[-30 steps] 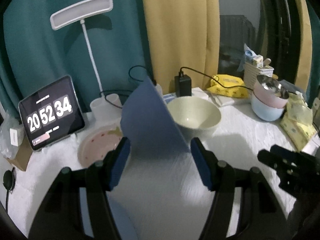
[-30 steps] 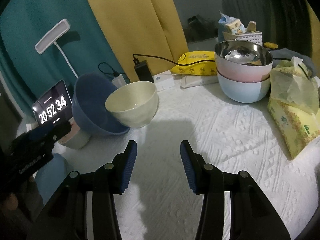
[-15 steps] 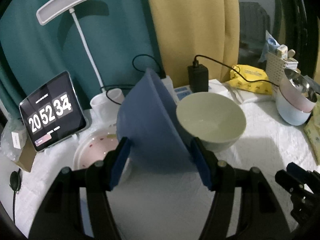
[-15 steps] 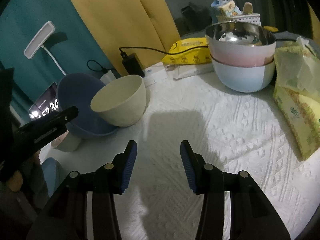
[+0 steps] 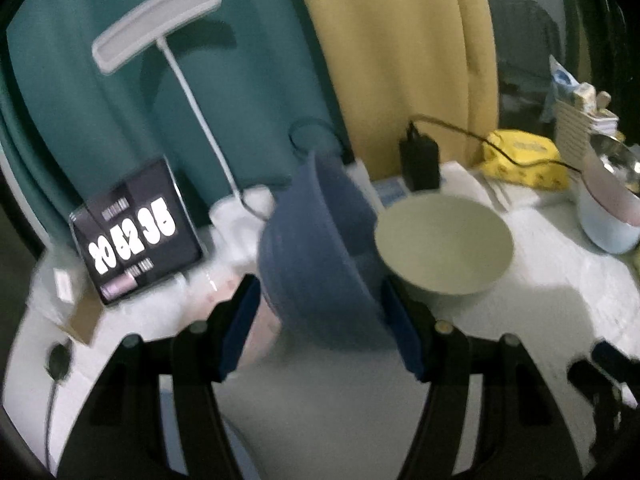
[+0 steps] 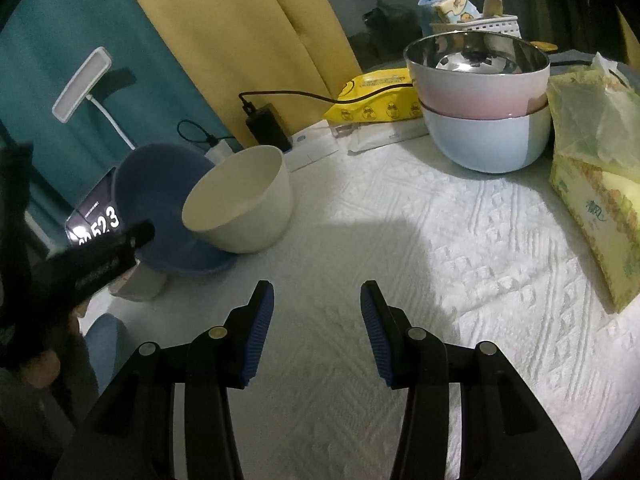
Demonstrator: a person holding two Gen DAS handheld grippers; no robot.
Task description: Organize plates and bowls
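Note:
My left gripper [image 5: 322, 330] is shut on a blue bowl [image 5: 320, 252], held tilted on its edge; it also shows in the right wrist view [image 6: 160, 200]. It leans against a cream bowl [image 5: 444, 242] that stands on the white cloth and also shows in the right wrist view [image 6: 240, 204]. A pink patterned plate [image 5: 224, 292] lies under the blue bowl at the left, mostly hidden. My right gripper [image 6: 317, 330] is open and empty over the cloth. A steel-lined pink bowl [image 6: 480, 80] sits stacked in a pale blue bowl [image 6: 484, 140] at the back right.
A clock tablet [image 5: 134, 236], a white lamp [image 5: 156, 20] and a white cup stand at the back left. A black charger [image 5: 420, 158], a yellow pack [image 6: 376, 100] and papers lie behind the bowls. A tissue pack [image 6: 596, 200] is at the right.
My left gripper has carried the blue bowl forward and lower, against the cream bowl and over the pink plate. The right gripper has moved closer to the stacked bowls.

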